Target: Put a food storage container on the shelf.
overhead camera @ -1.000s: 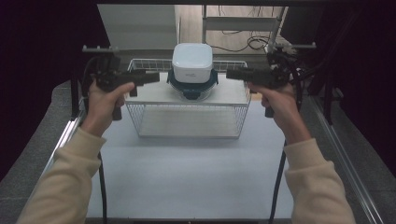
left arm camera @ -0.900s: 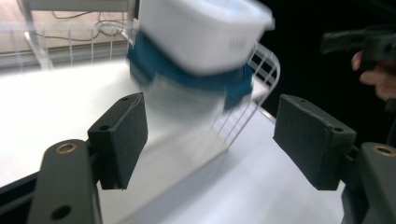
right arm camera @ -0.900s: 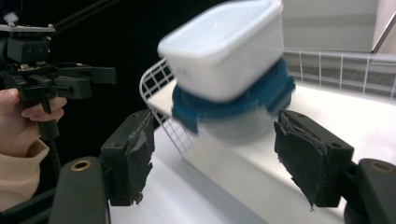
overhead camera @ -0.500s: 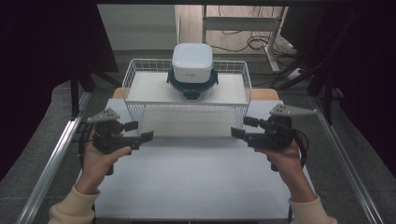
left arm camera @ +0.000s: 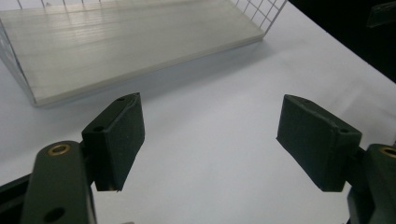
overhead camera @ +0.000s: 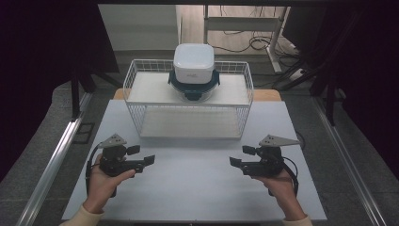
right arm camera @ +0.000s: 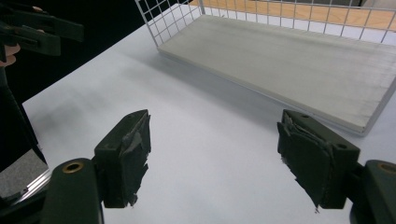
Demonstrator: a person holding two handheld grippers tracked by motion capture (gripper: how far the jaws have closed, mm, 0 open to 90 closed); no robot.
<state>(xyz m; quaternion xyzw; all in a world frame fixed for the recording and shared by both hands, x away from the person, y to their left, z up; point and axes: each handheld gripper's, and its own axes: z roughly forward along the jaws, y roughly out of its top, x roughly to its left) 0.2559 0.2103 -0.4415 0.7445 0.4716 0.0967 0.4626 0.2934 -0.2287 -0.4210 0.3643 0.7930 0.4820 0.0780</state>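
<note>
Wire rack (overhead camera: 188, 123) at the far middle of the table (overhead camera: 197, 188), long side across, open front toward the person. On the top shelf of the rack, at its middle, a glass bowl with a dark blue lid (overhead camera: 194, 85), and stacked on that a white square box (overhead camera: 193, 61), upright. Lower board of the rack (left arm camera: 140, 42) bare and pale, lying flat on the table.

Near side of the rack, left of its front corner and apart from it: left gripper (overhead camera: 142, 155), held in the left hand (overhead camera: 106, 181) low over the table, pointing inward toward the middle. Jaws spread wide, nothing between the pads (left arm camera: 119, 140), just white table behind them in the left gripper view.

Near side of the rack, right of its other front corner and likewise apart: right gripper (overhead camera: 240, 156) in the right hand (overhead camera: 277, 181), pointing inward, facing the left one. Jaws parted wide as well, gripping nothing; frayed pads (right arm camera: 126, 154) over bare table, rack board (right arm camera: 303, 60) beyond them.
</note>
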